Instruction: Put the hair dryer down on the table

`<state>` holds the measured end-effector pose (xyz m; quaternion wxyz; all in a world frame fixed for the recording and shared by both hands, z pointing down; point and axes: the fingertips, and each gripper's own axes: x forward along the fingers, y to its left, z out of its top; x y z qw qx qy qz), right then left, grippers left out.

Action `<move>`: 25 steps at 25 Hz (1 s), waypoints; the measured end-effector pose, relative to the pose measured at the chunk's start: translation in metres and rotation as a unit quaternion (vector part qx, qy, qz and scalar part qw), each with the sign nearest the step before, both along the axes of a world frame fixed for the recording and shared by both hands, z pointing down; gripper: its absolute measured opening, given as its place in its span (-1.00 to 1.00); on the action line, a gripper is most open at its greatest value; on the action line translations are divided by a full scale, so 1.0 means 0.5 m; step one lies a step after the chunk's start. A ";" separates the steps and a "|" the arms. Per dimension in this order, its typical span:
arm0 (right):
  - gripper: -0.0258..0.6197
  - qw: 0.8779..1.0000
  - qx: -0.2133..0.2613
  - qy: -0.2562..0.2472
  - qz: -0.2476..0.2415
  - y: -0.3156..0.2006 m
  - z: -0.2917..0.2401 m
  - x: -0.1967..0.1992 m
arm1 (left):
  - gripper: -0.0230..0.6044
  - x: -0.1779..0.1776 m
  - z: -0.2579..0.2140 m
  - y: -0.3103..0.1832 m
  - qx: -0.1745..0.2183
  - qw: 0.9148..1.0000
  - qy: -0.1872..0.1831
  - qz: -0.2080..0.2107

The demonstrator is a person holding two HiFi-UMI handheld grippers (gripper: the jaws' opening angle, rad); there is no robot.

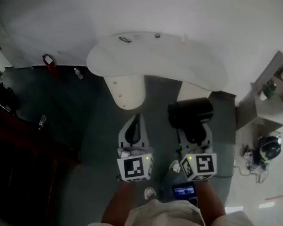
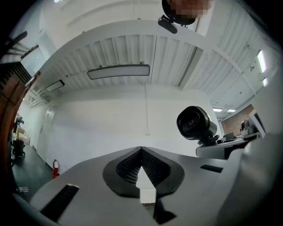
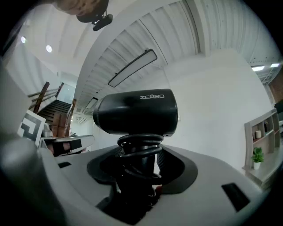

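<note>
Hair dryer (image 3: 135,112): black, upright, barrel level. Its cord-wrapped handle is clamped between the jaws of the right gripper (image 3: 139,165). It is held over the grey floor (image 1: 90,138), near the edge of the white table (image 1: 175,53), not on it. Left gripper (image 2: 141,154): alongside, jaw tips together, nothing between them.

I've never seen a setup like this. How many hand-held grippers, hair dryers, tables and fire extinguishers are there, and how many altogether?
Hand-held grippers: 2 (left hand-held gripper, right hand-held gripper)
Hair dryer, black: 1
Table, white: 1
Fire extinguisher, red: 1
Total: 5
</note>
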<state>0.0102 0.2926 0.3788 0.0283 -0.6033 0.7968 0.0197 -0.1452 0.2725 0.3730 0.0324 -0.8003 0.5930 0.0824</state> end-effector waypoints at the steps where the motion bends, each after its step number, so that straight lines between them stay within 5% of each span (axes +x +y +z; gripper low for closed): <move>1: -0.19 1.000 0.000 -0.002 0.000 0.015 -0.002 -0.005 | -0.94 -0.005 -0.004 0.017 0.003 1.000 0.001 -0.001; 12: -0.19 1.000 -0.001 -0.014 0.013 0.112 -0.012 0.033 | -0.94 0.005 -0.028 0.125 0.016 1.000 -0.003 -0.012; 25: -0.19 0.999 -0.008 -0.031 -0.017 0.130 -0.006 0.165 | -0.94 0.167 -0.022 0.145 -0.002 1.000 0.003 -0.014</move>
